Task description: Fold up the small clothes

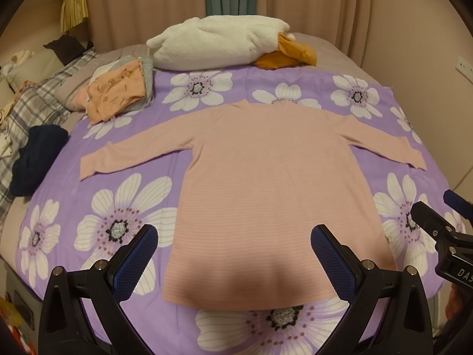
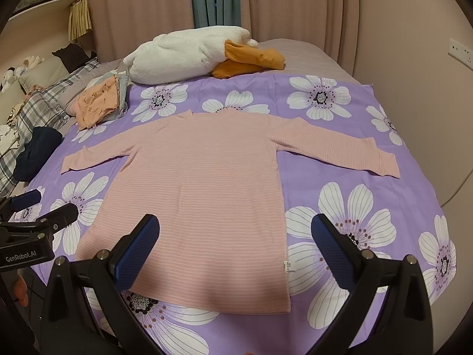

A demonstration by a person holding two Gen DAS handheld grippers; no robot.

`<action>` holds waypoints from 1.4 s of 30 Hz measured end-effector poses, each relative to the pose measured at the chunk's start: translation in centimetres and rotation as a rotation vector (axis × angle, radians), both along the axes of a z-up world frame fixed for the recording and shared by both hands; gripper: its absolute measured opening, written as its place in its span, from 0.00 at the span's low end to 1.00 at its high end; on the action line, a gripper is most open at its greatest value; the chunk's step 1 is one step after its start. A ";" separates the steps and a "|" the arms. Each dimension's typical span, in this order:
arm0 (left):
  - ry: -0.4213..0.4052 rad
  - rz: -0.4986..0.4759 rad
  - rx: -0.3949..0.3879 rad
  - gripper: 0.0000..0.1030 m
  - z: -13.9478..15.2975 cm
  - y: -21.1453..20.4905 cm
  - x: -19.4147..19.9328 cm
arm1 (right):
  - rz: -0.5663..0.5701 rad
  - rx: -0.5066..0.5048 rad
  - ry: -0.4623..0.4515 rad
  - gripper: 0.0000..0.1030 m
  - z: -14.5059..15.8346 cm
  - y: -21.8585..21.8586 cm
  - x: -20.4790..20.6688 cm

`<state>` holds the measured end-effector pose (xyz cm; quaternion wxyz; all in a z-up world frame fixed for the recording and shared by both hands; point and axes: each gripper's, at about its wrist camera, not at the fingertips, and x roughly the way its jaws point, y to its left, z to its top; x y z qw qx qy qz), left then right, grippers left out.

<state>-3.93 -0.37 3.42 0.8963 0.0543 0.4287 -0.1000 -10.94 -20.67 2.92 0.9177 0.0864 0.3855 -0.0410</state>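
Both views are taken from the foot of the bed, facing its head and the curtains (image 1: 313,3). The left wrist view is set low over the pink shirt's (image 1: 266,183) hem, slightly left; the right wrist view is set further right. The shirt, the floral sheet (image 2: 340,195) and the white plush (image 2: 183,56) are shared. Each gripper is caught at the other view's edge.

- A pink striped long-sleeved top (image 2: 201,183) lies flat, sleeves spread, on a purple flowered sheet (image 2: 340,183).
- The right gripper (image 2: 235,247) hovers above its hem, jaws wide apart.
- The left gripper (image 2: 44,213) shows at the left edge.
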 end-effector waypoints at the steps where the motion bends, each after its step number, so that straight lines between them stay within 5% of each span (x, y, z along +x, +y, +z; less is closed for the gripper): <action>1: -0.001 0.001 0.001 0.99 0.0 0.0 0.0 | 0.000 -0.001 0.000 1.00 0.0 0.0 0.0; 42: 0.005 -0.010 0.017 0.99 -0.2 -0.3 -0.2 | -0.002 0.006 -0.002 1.00 0.1 -0.1 -0.1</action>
